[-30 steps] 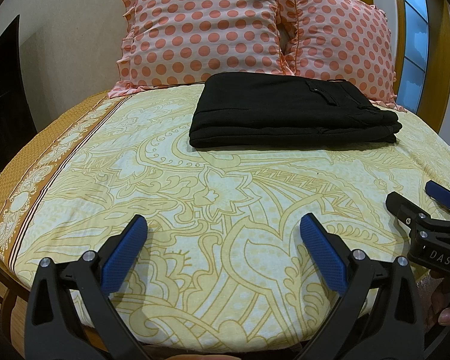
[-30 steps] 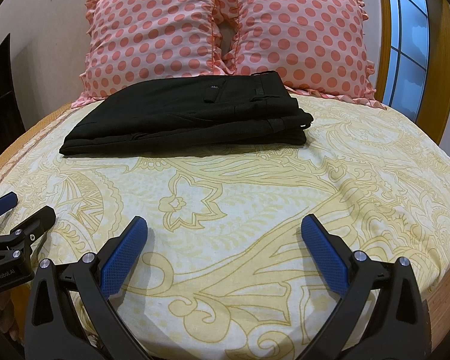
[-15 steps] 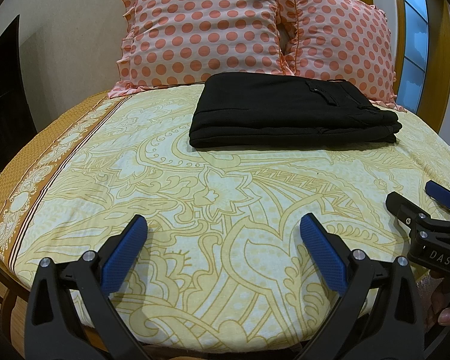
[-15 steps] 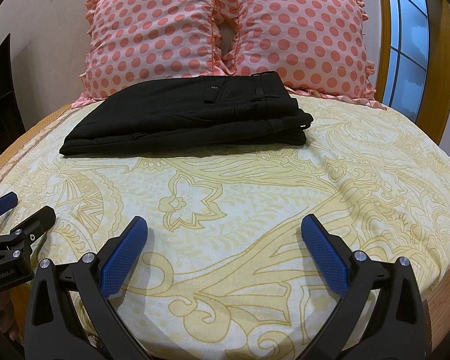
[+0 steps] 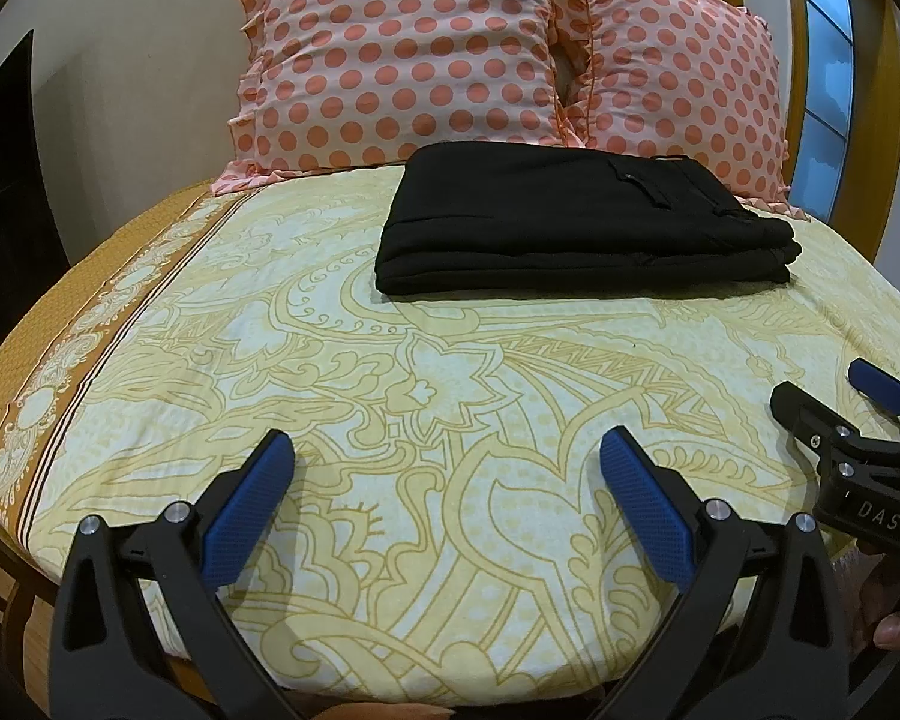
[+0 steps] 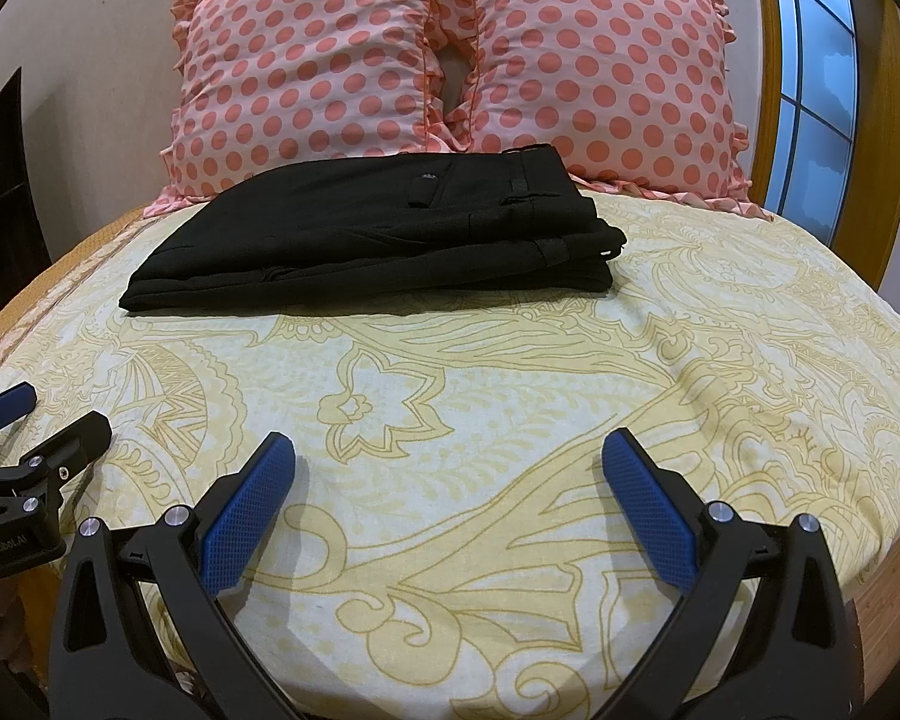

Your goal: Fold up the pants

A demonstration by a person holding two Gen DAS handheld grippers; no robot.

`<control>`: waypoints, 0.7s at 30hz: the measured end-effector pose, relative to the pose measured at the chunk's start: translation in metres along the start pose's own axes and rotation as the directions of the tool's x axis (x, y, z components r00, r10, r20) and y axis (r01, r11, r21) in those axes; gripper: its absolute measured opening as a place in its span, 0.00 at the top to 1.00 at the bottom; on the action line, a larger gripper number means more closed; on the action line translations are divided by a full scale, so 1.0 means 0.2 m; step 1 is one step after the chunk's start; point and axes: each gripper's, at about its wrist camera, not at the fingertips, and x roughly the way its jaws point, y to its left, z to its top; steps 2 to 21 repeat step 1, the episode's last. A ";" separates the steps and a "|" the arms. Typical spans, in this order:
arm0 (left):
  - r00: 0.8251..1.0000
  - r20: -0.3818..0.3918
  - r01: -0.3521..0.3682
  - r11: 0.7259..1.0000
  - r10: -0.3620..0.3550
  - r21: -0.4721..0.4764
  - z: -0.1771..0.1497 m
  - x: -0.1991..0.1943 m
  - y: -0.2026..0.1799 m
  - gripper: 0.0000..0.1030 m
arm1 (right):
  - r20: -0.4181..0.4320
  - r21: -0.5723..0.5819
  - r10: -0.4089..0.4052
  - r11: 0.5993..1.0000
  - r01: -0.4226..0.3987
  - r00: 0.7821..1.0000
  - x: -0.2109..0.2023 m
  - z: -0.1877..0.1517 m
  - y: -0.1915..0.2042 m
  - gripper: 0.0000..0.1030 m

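Note:
Black pants (image 5: 576,222) lie folded in a flat stack on the yellow patterned bedsheet (image 5: 426,396), just in front of the pillows; they also show in the right wrist view (image 6: 384,234). My left gripper (image 5: 447,474) is open and empty, low over the near edge of the bed, well short of the pants. My right gripper (image 6: 450,474) is open and empty at the same near edge, to the right of the left one. Each gripper shows at the side of the other's view: the right one (image 5: 834,402), the left one (image 6: 42,414).
Two pink polka-dot pillows (image 6: 450,54) stand against the wall behind the pants. A window with a wooden frame (image 6: 822,90) is at the right. A dark panel (image 5: 0,198) stands left of the bed. The bed's edge runs along the left (image 5: 42,312).

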 end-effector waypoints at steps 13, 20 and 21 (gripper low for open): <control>1.000 0.000 0.001 1.000 -0.001 0.001 0.00 0.00 0.00 0.02 | 0.000 0.000 0.000 1.000 0.000 1.000 0.00 0.00 0.00 0.01; 1.000 0.000 0.001 1.000 -0.001 0.001 0.00 0.00 0.00 0.02 | 0.000 0.000 0.000 1.000 0.000 1.000 0.00 0.00 0.00 0.01; 1.000 0.000 0.001 1.000 -0.001 0.001 0.00 0.00 0.00 0.02 | 0.000 0.000 0.000 1.000 0.000 1.000 0.00 0.00 0.00 0.01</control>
